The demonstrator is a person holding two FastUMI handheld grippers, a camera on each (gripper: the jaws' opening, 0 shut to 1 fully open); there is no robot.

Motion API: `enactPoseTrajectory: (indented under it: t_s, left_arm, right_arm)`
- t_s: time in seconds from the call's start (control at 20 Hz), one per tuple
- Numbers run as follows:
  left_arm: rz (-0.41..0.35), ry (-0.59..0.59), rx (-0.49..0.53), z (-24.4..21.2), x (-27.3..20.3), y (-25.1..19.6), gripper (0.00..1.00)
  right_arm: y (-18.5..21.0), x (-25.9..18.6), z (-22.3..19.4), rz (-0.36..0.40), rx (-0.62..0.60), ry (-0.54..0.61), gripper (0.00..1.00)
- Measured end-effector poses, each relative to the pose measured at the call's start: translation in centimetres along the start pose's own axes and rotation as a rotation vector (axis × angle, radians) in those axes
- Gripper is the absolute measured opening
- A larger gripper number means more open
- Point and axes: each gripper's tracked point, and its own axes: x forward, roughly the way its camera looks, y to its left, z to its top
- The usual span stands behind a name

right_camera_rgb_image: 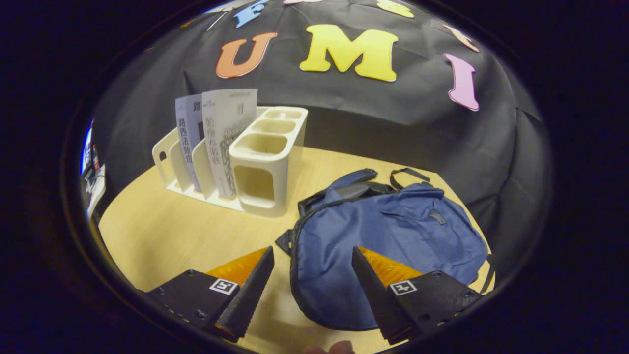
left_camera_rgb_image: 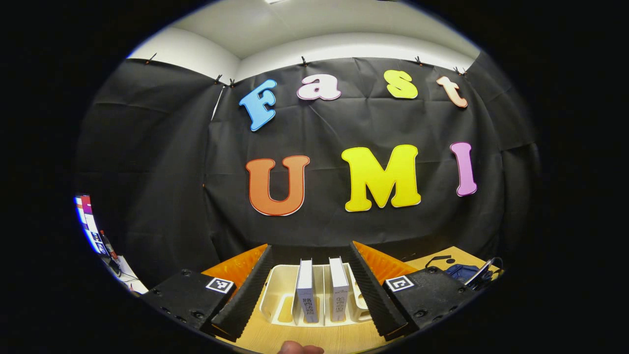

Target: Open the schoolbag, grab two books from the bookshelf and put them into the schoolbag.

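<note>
A cream bookshelf point(left_camera_rgb_image: 282, 290) stands straight ahead in the left gripper view, holding two upright white books point(left_camera_rgb_image: 305, 290) point(left_camera_rgb_image: 338, 287). My left gripper point(left_camera_rgb_image: 311, 248) is open just in front of it, a finger on either side of the rack and nothing held. In the right gripper view the same bookshelf point(right_camera_rgb_image: 268, 164) and its books point(right_camera_rgb_image: 228, 132) stand at the back left of the table. A blue schoolbag point(right_camera_rgb_image: 388, 241) lies flat on the right, its zipper looking shut. My right gripper point(right_camera_rgb_image: 312, 251) hovers open above the bag's near left edge.
The wooden table point(right_camera_rgb_image: 167, 236) has bare room left of the bag and in front of the rack. The bag's black straps point(right_camera_rgb_image: 405, 173) trail toward the back wall. The schoolbag point(left_camera_rgb_image: 462, 271) also peeks past the left gripper's right finger. Some equipment point(left_camera_rgb_image: 96, 236) sits far left.
</note>
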Motion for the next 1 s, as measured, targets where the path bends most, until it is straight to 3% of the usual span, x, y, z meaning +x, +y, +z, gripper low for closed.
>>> enactPoseTrajectory:
  t_s: [0.55, 0.75, 0.8, 0.85, 0.9, 0.95, 1.0]
  left_arm:
    - [0.022, 0.028, 0.018, -0.6, -0.2, 1.1, 0.96]
    - [0.021, 0.037, 0.005, -1.1, 0.1, 1.3, 0.96]
    - [0.022, 0.039, 0.000, -1.1, 0.1, 1.4, 0.96]
    - [0.022, 0.042, -0.006, -1.2, 0.1, 1.4, 0.96]
    - [0.023, 0.043, -0.012, -1.3, 0.2, 1.4, 0.96]
    - [0.025, 0.045, -0.017, -1.4, 0.3, 1.5, 0.96]
    - [0.026, 0.047, -0.022, -1.5, 0.4, 1.6, 0.96]
  right_arm:
    - [-0.7, 3.8, -3.2, -0.075, -0.054, 0.094, 0.95]
    - [0.0, 3.7, -3.0, -0.044, -0.037, 0.124, 0.70]
    - [0.0, 3.2, -2.5, -0.049, -0.037, 0.122, 0.48]
    - [-0.3, 3.3, -2.1, -0.062, -0.037, 0.110, 0.40]
    - [-0.3, 3.2, -1.5, -0.065, -0.030, 0.104, 0.15]
    - [-0.1, 2.9, -1.5, -0.055, -0.023, 0.113, 0.08]
    - [-0.2, 2.9, -1.5, -0.042, -0.018, 0.126, 0.07]
